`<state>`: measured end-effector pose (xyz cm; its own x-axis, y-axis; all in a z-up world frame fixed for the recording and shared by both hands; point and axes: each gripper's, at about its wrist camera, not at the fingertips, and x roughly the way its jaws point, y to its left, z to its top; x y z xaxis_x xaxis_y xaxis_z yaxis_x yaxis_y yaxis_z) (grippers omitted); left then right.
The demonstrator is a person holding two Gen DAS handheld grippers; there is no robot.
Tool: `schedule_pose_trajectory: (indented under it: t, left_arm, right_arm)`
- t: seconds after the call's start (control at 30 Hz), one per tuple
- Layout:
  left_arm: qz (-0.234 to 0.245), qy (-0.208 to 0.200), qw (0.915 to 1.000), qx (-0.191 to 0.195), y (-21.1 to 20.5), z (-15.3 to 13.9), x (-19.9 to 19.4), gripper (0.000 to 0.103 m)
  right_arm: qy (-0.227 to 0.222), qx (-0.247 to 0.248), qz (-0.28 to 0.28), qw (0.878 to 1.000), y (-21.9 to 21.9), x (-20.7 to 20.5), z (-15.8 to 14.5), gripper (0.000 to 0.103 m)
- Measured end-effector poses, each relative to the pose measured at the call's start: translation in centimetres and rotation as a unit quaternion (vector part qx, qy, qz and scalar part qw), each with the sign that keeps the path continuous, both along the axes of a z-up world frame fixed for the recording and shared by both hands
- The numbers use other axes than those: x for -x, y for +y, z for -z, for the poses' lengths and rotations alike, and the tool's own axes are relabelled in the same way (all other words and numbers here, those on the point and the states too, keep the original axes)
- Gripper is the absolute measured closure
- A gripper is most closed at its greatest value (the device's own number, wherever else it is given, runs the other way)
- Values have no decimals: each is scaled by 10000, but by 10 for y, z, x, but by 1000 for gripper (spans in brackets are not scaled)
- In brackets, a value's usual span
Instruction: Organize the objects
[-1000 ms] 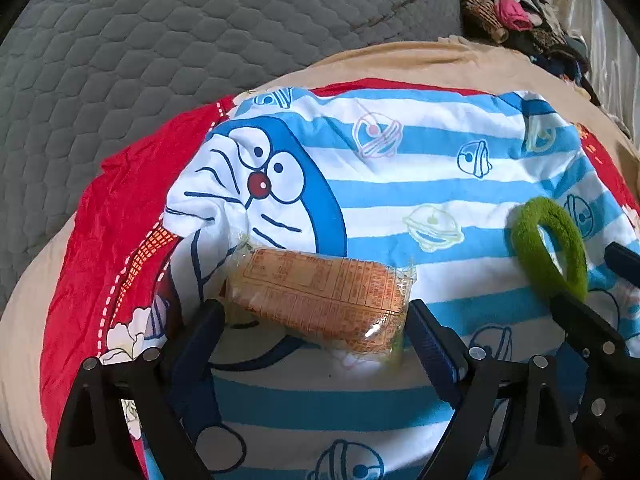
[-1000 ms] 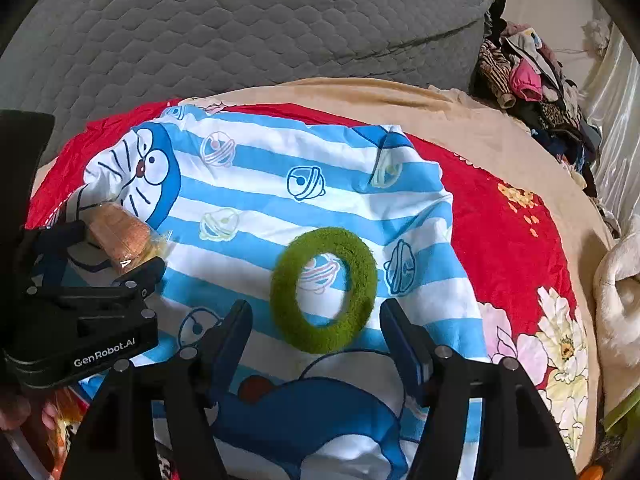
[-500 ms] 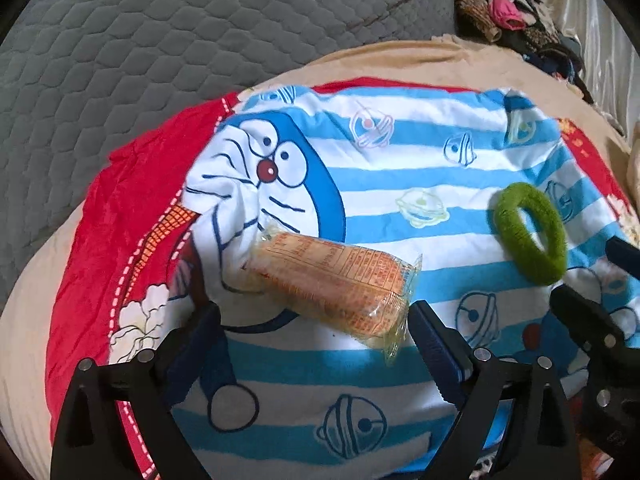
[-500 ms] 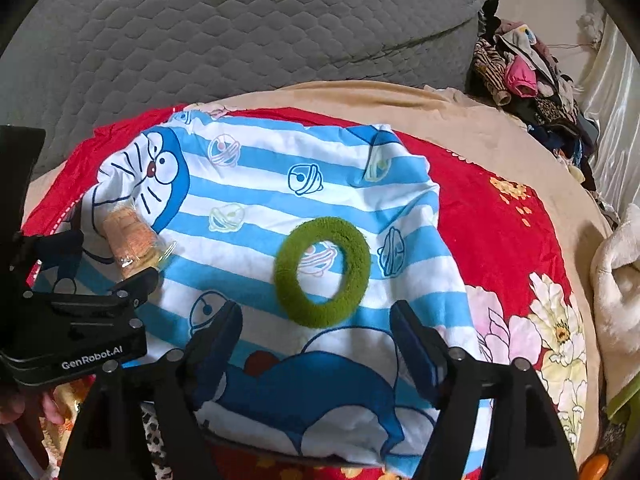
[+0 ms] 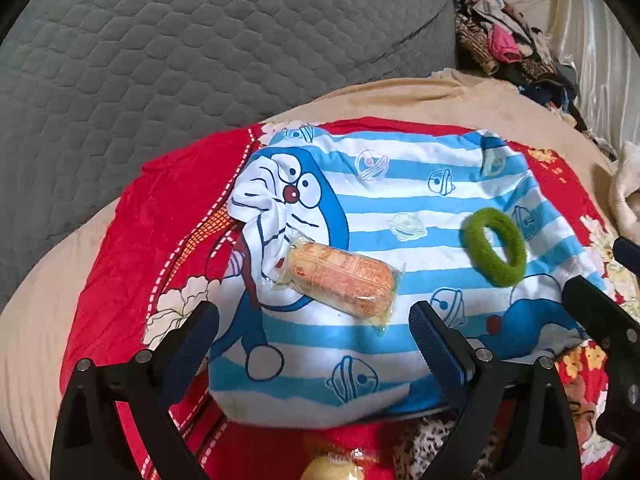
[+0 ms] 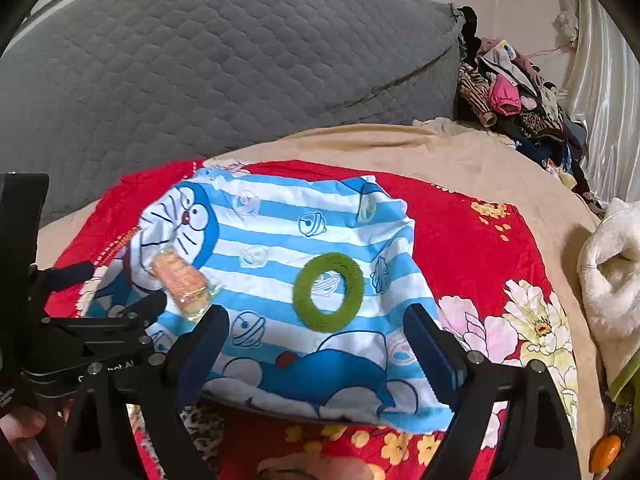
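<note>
Left gripper (image 5: 314, 334) wide open, empty, above wrapped snack cake (image 5: 340, 280) lying on Doraemon striped cloth (image 5: 400, 196). Right gripper (image 6: 316, 340) opening, empty, jaws clear of green fuzzy ring (image 6: 328, 292) resting flat on same cloth, well apart from snack.

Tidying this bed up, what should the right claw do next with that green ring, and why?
Probably drop the right claw forward over the green ring. The ring lies flat and free on the striped cartoon cloth, just ahead of the claw, whose jaws are opening with nothing between them.
</note>
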<state>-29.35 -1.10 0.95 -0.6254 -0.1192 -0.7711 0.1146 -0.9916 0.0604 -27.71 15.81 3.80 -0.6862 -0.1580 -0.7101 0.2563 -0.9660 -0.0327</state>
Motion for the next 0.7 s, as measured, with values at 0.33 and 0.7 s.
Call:
schedule_pose_trajectory:
  t: [0.33, 0.7]
  left_arm:
    - [67, 229, 9996, 116, -1, -25, -29, 7]
    - [30, 498, 9986, 167, -2, -59, -65, 7]
  right_arm:
    - [184, 109, 27, 9998, -2, -23, -18, 8]
    - [481, 291, 93, 9984, 2, -54, -49, 7]
